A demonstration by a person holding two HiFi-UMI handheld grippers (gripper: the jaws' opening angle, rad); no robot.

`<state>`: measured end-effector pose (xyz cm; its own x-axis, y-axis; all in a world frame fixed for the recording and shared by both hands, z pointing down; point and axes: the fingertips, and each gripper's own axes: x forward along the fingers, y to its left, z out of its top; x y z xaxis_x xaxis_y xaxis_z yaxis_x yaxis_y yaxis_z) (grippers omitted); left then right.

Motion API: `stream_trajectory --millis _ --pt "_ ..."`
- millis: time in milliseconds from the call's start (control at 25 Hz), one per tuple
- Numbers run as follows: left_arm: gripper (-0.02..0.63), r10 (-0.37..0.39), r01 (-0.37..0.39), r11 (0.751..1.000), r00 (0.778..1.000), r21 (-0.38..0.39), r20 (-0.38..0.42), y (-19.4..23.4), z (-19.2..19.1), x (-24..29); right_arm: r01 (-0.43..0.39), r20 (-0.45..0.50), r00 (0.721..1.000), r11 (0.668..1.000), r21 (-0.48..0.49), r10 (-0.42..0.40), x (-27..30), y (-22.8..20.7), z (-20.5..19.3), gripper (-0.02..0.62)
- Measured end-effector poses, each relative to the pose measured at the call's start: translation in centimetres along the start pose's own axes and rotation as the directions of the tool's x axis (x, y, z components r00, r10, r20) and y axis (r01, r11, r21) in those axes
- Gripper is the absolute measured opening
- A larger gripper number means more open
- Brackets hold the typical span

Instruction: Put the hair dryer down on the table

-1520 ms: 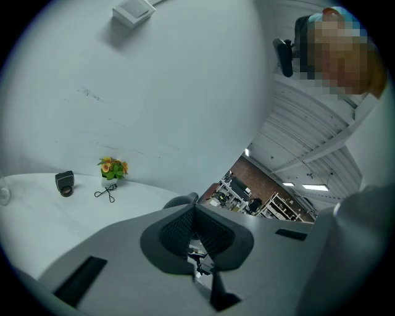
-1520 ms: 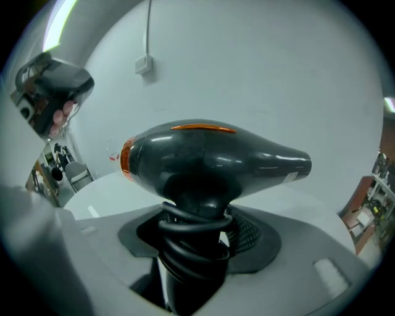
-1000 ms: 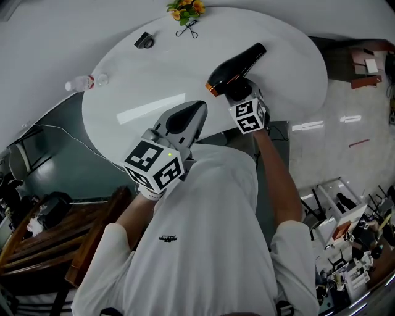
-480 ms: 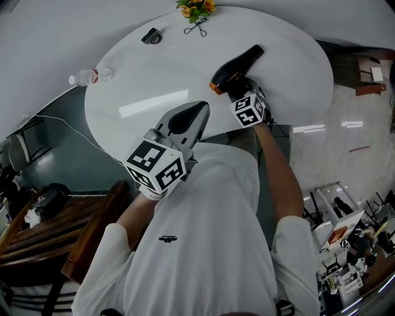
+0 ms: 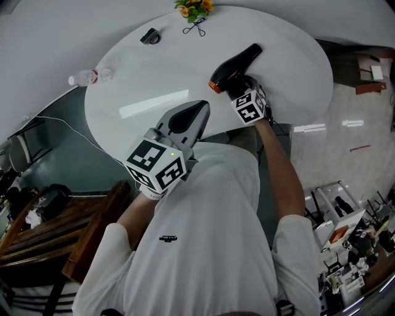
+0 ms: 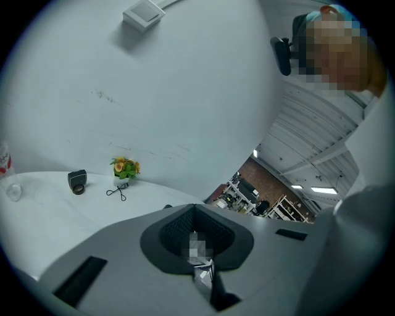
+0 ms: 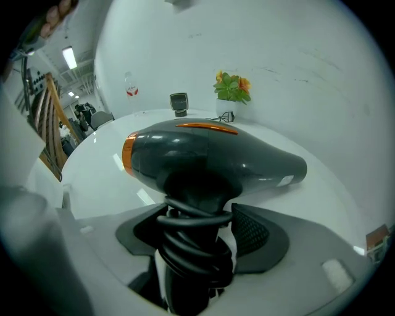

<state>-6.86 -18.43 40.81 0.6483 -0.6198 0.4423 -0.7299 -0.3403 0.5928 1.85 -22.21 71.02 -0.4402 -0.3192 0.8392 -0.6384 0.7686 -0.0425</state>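
Note:
A black hair dryer [image 5: 234, 66] with an orange ring lies on the white round table [image 5: 154, 80], nozzle end toward the far right. Its handle, wound with black cord [image 7: 194, 247], stands between the jaws of my right gripper [image 5: 239, 87]. The jaws of the right gripper [image 7: 197, 231] are opening, and a sliver of gap shows beside the cord on the right pad. My left gripper [image 5: 184, 118] hovers over the table's near edge, well left of the dryer. In the left gripper view the left gripper [image 6: 196, 237] has its jaws together with nothing in them.
At the table's far edge stand a small flower pot [image 5: 194, 7], a thin black wire tool [image 5: 197, 26] and a small black device [image 5: 148, 36]. A plastic bottle [image 5: 83, 78] lies at the left rim. A wooden chair [image 5: 68, 234] stands at my lower left.
The view has shifted a little. The hair dryer and right gripper stay at nearly the same spot on the table. The left gripper has not moved.

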Motion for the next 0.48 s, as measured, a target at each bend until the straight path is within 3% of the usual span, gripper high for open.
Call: stream_trajectory --millis 280,480 --pt "0.009 -0.014 0.014 1.000 1.000 0.008 0.002 -0.6 -0.1 -0.1 -0.053 0.015 0.998 0.999 -0.007 0.054 -2.2 0.8 -0.3 0.322" --pt "0.009 -0.031 0.031 0.999 1.000 0.018 -0.001 -1.2 -0.2 0.0 -0.049 0.035 0.998 0.998 -0.035 0.050 -4.2 1.1 -0.4 0.322"
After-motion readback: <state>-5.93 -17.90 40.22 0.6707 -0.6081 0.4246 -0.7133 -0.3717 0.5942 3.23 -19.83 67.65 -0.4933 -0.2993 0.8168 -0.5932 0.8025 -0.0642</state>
